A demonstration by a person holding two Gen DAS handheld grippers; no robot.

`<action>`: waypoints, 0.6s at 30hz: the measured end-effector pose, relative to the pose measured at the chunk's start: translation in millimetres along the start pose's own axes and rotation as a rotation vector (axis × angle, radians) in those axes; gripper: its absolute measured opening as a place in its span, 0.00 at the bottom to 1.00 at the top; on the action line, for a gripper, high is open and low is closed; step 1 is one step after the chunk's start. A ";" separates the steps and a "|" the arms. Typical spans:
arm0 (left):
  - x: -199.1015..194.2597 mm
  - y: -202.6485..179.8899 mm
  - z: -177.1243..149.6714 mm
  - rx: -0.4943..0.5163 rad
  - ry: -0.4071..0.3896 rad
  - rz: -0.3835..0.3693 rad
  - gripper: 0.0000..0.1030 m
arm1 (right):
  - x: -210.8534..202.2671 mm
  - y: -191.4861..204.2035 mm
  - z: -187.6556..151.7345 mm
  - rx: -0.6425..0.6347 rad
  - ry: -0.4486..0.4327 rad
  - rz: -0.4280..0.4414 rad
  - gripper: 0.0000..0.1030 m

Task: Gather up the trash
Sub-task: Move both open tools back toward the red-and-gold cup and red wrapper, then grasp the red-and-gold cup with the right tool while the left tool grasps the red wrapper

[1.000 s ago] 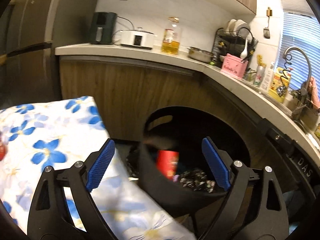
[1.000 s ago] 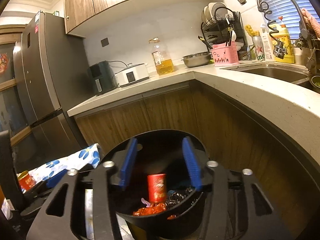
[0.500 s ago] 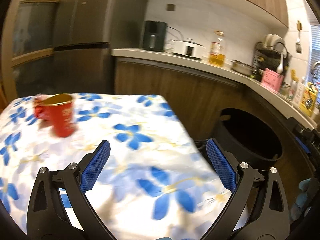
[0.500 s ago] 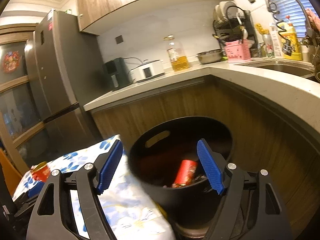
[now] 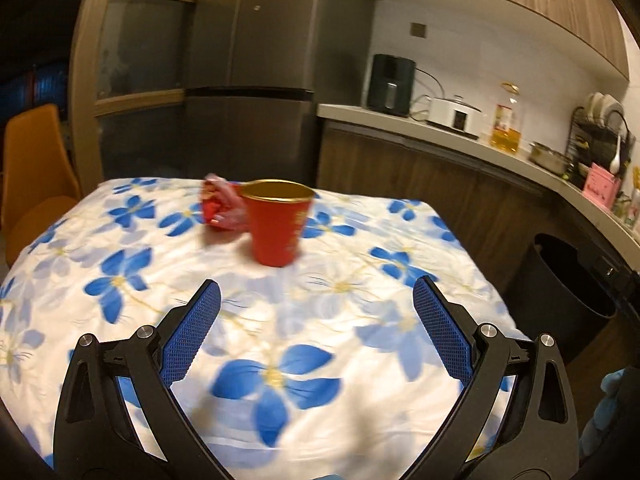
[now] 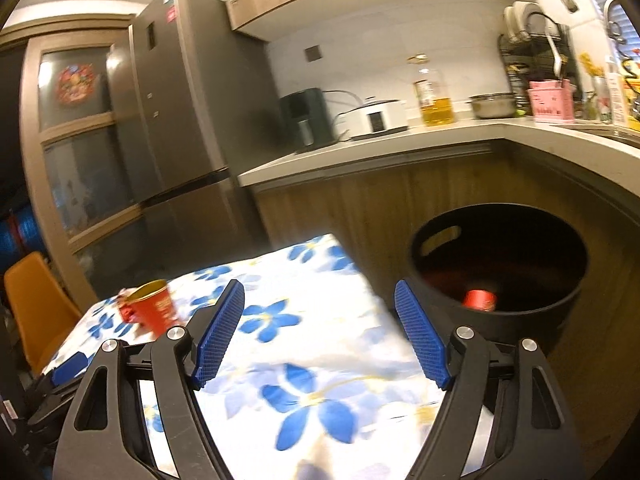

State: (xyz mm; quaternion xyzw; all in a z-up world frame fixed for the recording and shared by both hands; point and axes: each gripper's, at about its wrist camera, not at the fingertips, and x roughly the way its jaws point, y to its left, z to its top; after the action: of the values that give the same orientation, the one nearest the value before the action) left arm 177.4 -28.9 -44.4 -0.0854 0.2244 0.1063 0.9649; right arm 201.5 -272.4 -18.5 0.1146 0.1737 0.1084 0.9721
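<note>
Left gripper (image 5: 316, 312) wide and empty, right gripper (image 6: 318, 320) wide after opening, red cup (image 5: 277, 222) beside crumpled wrapper (image 5: 219, 207), black bin (image 6: 500, 272) nearby

We saw a table (image 5: 360, 360) covered with a white cloth printed with blue flowers (image 6: 312, 364). On it, toward the far edge, a red paper cup (image 5: 277, 224) stood upright, its gold inside showing. Touching the cup on its far-left side lay a crumpled red wrapper (image 5: 218, 204), blurred. The rest of the cloth was bare.
</note>
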 end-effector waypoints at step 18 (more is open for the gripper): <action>9.7 91.5 16.9 -0.064 -0.029 0.156 0.92 | 58.9 110.8 -27.1 -0.113 0.092 0.173 0.74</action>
State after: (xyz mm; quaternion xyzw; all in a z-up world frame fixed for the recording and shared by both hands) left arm 170.7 64.5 -44.6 -0.0968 0.2130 0.1897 0.9536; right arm 226.7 -147.3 -32.8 0.0693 0.2013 0.2067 0.9550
